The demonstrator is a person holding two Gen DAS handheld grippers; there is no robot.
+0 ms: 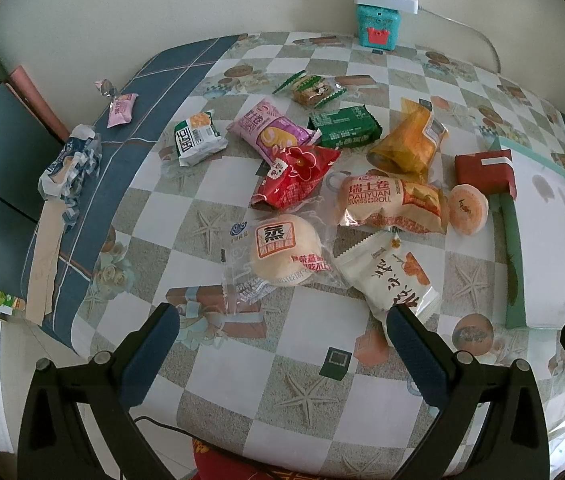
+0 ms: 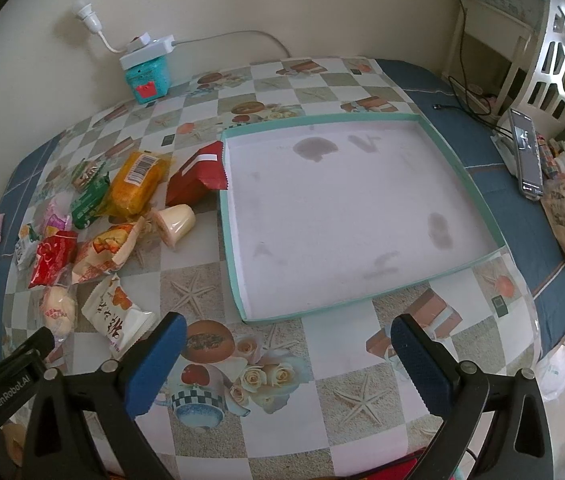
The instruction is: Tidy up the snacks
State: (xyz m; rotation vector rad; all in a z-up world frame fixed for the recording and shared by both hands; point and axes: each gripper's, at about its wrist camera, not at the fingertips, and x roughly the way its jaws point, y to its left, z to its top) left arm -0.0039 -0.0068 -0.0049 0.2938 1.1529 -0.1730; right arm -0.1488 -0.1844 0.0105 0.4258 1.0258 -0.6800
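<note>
On the checkered counter, approx a dozen wrapped snacks lie in a loose heap, none yet in the shallow teal-rimmed tray, which sits empty w/ a stained white floor. I hold both tools above the near edge. My left hand-held gripper is spread wide, nothing between its blue pads; my right hand-held gripper is likewise wide and empty, pointed at the tray's near rim.

Key relation, as I judge it: the heap lies straight ahead of the left tool, and to the left of the right one, so the left is nearer. Closest pieces are the white packet w/ orange print, just beyond the left tool's right finger, and the round steamed bun in clear wrap, just ahead, betw. the fingers' lines. The white packet's long axis runs diagonally, far-left to near-right, so a grasp across its narrow side prob. needs a wrist turn. The tray lies right of the heap; the red box touches its left rim.
</note>
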